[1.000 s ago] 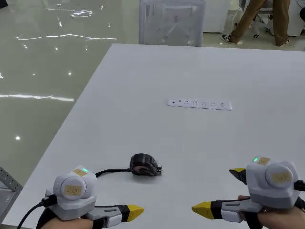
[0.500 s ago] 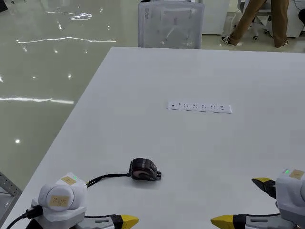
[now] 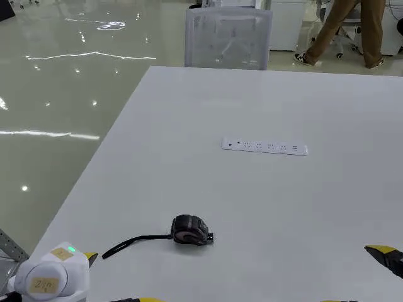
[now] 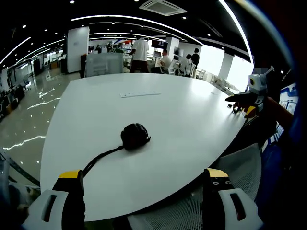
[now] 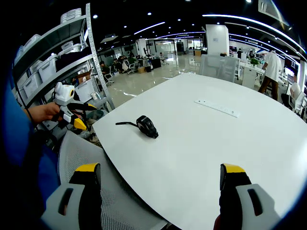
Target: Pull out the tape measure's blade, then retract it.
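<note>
A black tape measure point(image 3: 191, 229) lies on the white table point(image 3: 252, 100) near its front edge, blade in. Its black strap point(image 3: 135, 242) trails off to the left. My left gripper point(image 4: 144, 176) is open and held back off the table edge, with the tape measure point(image 4: 135, 135) ahead between its jaws. My right gripper point(image 5: 160, 168) is also open and off the edge, with the tape measure point(image 5: 146, 126) ahead and a little left. In the head view one yellow fingertip point(image 3: 384, 255) of the right gripper shows at the lower right. Nothing is held.
A white power strip point(image 3: 264, 147) lies mid-table. A mesh chair point(image 3: 227, 38) stands at the far edge, and a person point(image 3: 352, 28) walks behind it. A grey mesh seat point(image 5: 96, 196) is below the near edge. Shelving point(image 5: 53, 48) stands off to one side.
Both grippers have drawn back toward me and apart, dropping to the bottom corners of the head view. The tape measure stays where it was on the table.
</note>
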### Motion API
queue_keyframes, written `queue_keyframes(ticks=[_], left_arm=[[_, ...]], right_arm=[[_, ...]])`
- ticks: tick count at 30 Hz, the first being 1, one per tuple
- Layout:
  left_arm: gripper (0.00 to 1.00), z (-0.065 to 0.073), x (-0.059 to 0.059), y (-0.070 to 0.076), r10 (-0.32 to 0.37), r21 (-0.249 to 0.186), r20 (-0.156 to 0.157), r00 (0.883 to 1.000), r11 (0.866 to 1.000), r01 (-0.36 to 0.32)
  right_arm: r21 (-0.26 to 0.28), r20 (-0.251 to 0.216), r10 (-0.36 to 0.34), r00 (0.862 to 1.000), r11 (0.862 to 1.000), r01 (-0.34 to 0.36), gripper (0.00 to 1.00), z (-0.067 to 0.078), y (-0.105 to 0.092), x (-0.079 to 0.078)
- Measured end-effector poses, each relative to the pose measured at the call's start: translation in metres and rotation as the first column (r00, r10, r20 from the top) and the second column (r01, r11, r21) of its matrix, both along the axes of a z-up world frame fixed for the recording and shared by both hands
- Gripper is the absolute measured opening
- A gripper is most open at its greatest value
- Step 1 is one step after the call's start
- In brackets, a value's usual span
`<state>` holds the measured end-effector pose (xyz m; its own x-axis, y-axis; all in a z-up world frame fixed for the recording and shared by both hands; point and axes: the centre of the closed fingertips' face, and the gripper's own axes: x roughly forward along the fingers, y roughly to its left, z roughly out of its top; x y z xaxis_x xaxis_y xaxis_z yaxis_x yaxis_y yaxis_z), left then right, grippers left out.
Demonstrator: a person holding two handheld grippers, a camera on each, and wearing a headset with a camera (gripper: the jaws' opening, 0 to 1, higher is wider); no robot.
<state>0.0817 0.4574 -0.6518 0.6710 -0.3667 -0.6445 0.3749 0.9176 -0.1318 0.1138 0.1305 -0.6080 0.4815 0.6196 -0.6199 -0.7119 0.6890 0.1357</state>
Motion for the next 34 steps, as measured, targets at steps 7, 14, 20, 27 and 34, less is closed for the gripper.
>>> queue_keyframes(ticks=[7,14,20,27,34], left_arm=[[1.00,0.011,-0.003,0.012,0.039,-0.007,0.023,0.999,0.999,-0.039],[1.00,0.015,-0.012,0.018,0.063,-0.015,0.021,0.998,0.998,-0.063],[1.00,0.021,-0.018,0.019,0.081,-0.017,0.026,0.996,0.997,-0.080],[1.00,0.026,-0.019,0.021,0.082,-0.012,0.027,0.996,0.997,-0.082],[1.00,0.033,-0.016,0.020,0.087,-0.012,0.042,0.995,0.996,-0.086]], right_arm=[[0.000,-0.001,0.013,1.000,1.000,-0.013,1.00,0.007,-0.003,-0.010],[-0.013,0.010,0.005,1.000,1.000,-0.004,1.00,0.018,-0.007,-0.013],[-0.017,0.018,0.001,1.000,1.000,-0.001,1.00,0.024,-0.009,-0.012],[-0.024,0.021,0.002,1.000,1.000,-0.001,1.00,0.023,-0.010,-0.012],[-0.027,0.012,0.006,1.000,1.000,-0.006,1.00,0.020,-0.011,-0.012]])
